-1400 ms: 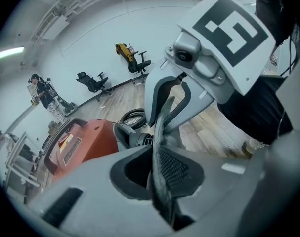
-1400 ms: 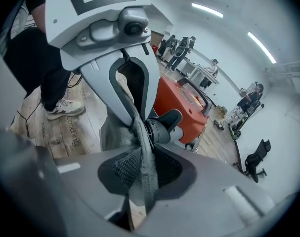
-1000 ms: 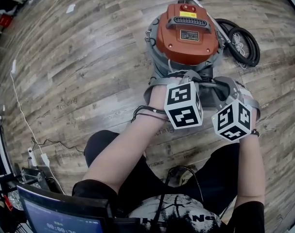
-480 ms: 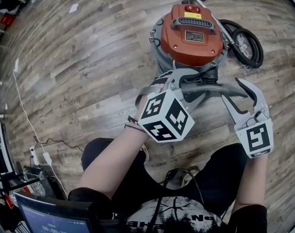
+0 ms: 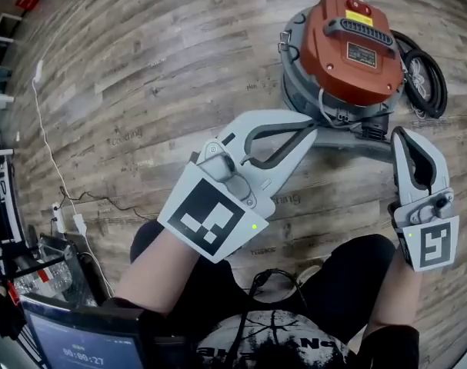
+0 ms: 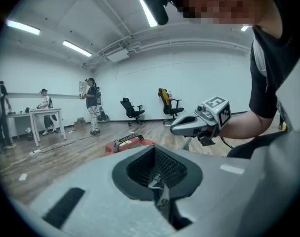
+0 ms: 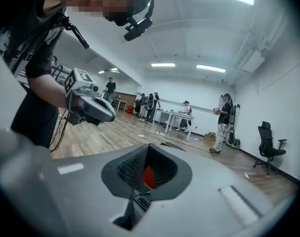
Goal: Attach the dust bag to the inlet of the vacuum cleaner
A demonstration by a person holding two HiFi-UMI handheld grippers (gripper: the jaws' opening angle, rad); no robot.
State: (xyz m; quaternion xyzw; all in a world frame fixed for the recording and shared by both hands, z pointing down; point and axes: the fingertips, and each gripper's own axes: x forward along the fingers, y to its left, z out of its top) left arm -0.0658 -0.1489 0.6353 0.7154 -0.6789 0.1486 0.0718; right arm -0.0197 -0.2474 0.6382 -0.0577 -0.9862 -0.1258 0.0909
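While the orange-topped vacuum cleaner (image 5: 348,44) is left standing on the wooden floor (image 5: 141,75), the left tool (image 5: 308,134) and right tool (image 5: 401,135) are held above the floor, tips pointed toward its base. Both pairs of jaws have just been closing and are brought together, with nothing gripped. A black hose (image 5: 429,75) is seen coiled beside the machine.
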